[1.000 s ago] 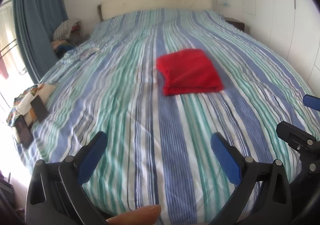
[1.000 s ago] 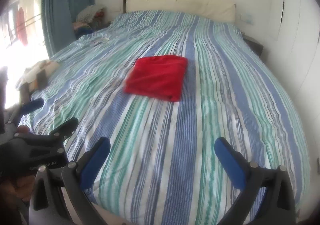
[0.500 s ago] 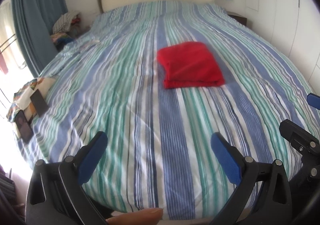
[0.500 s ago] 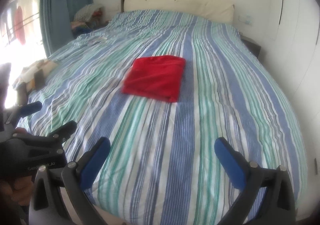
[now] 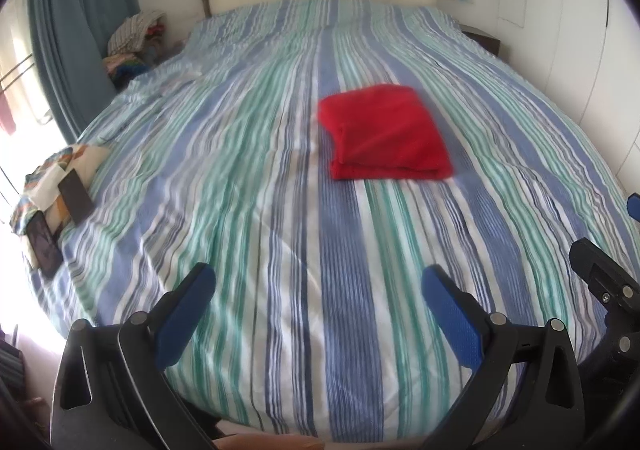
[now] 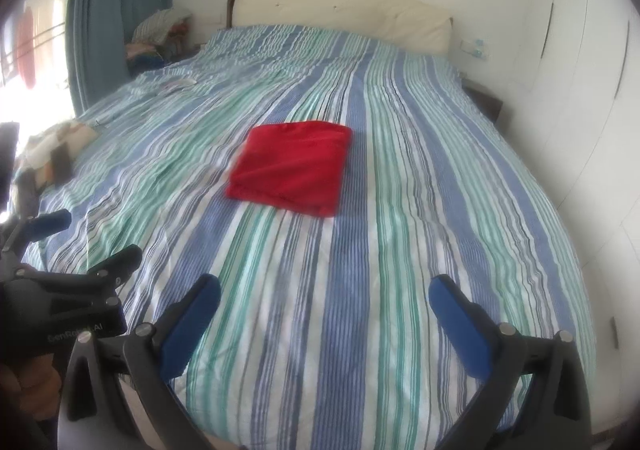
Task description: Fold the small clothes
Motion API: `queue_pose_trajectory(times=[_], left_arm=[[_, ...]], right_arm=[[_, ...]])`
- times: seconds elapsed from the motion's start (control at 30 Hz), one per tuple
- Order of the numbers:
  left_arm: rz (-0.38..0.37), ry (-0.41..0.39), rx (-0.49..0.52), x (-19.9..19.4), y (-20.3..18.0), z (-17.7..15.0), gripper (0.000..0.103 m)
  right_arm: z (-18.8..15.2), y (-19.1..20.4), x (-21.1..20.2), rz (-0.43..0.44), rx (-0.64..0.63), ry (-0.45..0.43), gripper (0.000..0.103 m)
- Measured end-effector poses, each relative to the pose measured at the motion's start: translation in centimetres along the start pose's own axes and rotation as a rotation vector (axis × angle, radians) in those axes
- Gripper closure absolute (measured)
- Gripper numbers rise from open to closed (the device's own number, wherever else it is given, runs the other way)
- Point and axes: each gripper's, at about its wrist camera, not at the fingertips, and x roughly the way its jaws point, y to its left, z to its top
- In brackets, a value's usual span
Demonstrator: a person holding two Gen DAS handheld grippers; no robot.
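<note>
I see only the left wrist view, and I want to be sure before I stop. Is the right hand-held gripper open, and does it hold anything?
Observer: The right hand-held gripper is open and empty. Only the striped bed cover shows between its fingers.
Operator: Thank you. Is it close to the red cloth?
Observer: No. In the right wrist view the folded red cloth lies flat in the middle of the bed, well ahead of both fingers and apart from them.
Operator: And how does my left one look from that side?
Observer: The left hand-held gripper shows at the left edge, with its fingers apart.
</note>
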Motion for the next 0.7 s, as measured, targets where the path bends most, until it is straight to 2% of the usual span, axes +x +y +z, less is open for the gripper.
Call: queue_pose_trajectory(times=[0.33,0.7], left_arm=[[0.001,0.013,0.008,0.38,-0.49,0.04,0.0],[-0.005,-0.025,0.018,-0.42,-0.8,0.0,0.0]], right_arm=[[-0.09,-0.5,0.13,-0.03,-0.01,0.003,0.001],[-0.25,-1.03,0.73,-0.027,0.001,0.017,0.001]])
